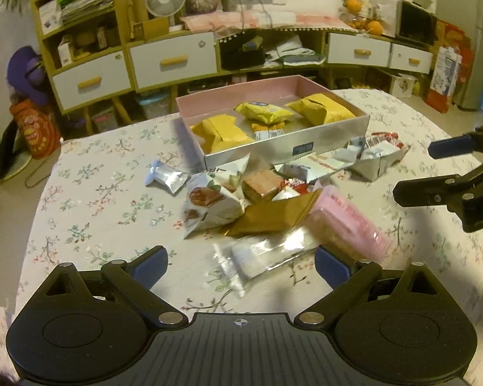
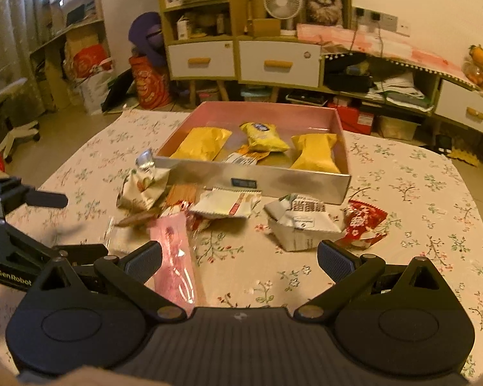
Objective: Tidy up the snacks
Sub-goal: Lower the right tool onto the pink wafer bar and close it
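One pink-lined box [image 1: 306, 148] with a silver outer wall sits on the floral tablecloth [image 1: 90, 193], straight ahead of both grippers, and it holds four wrapped snacks: two plump orange-yellow packs, one at the left [image 1: 219, 132] and one at the right [image 1: 322, 111], a bright yellow packet [image 1: 262, 111] between them toward the back, and a small orange-and-white packet [image 1: 269, 130] just in front of that. Between the box and the fingertips lies a loose heap of snacks, touching and overlapping, so an exact count is not possible; at least eight can be picked out, among them a silver twist-ended pack [image 1: 165, 178] off to the left, a white bag printed with brown biscuits [image 1: 212, 202], a flat gold wrapper [image 1: 273, 215], a pink sleeve [image 1: 354, 225], a clear crinkled packet [image 1: 264, 254], a folded white-and-grey pack [image 2: 302, 225] and a red patterned wrapper [image 2: 364, 220]. The left gripper [image 1: 241, 262] has its blue-padded fingers spread wide, and the clear packet lies on the cloth between them; whether either pad touches it cannot be told. The right gripper [image 2: 240, 259] is likewise spread wide and holds nothing; the pink sleeve lies just beside its left finger, and bare cloth fills the rest of the gap.
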The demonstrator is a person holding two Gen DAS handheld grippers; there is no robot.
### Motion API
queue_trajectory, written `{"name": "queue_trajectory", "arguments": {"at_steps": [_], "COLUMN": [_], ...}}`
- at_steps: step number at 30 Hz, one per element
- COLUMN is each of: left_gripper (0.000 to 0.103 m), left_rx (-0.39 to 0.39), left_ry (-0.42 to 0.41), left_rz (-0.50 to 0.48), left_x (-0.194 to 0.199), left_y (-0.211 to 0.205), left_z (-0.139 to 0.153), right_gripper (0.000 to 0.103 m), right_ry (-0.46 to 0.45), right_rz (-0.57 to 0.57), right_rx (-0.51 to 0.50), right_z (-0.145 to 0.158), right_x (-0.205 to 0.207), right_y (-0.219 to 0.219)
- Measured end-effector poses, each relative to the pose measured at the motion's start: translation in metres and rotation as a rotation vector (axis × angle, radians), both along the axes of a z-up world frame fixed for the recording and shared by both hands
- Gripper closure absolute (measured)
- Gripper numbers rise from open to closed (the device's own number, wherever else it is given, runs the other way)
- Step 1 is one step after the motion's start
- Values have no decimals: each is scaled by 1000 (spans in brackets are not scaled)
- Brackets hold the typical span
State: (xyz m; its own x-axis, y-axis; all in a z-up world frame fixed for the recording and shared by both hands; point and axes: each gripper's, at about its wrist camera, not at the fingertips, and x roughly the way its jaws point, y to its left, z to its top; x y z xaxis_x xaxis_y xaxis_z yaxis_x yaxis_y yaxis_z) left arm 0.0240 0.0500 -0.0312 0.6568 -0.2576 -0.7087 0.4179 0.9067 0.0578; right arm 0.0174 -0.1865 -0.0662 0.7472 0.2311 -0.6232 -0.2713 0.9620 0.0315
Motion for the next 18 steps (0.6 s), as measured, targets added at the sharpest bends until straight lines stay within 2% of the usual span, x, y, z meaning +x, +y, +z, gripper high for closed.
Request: {"name": "queue_trajectory", "arguments": {"at_steps": [5, 11, 16, 18], "left_gripper": [4, 5, 6, 8], "left_rx": [19, -3, -25, -39], "left_ry": [-15, -15, -1, 8], "left_rz": [-21, -41, -13, -17], "left_x": [1, 4, 10, 12], "left_y": [7, 10, 16, 17], "left_z": [-9, -6, -5, -6], "right_gripper": [0, 1, 16, 28], "right_ry": [27, 44, 70, 83], "right_rz": [29, 73, 107, 117], "right_rx": [-7, -17, -15, -17], "right_z": [-7, -15, -17, -19], "right_x": [1, 3, 9, 12], "right_y": [10, 23, 36, 39]}}
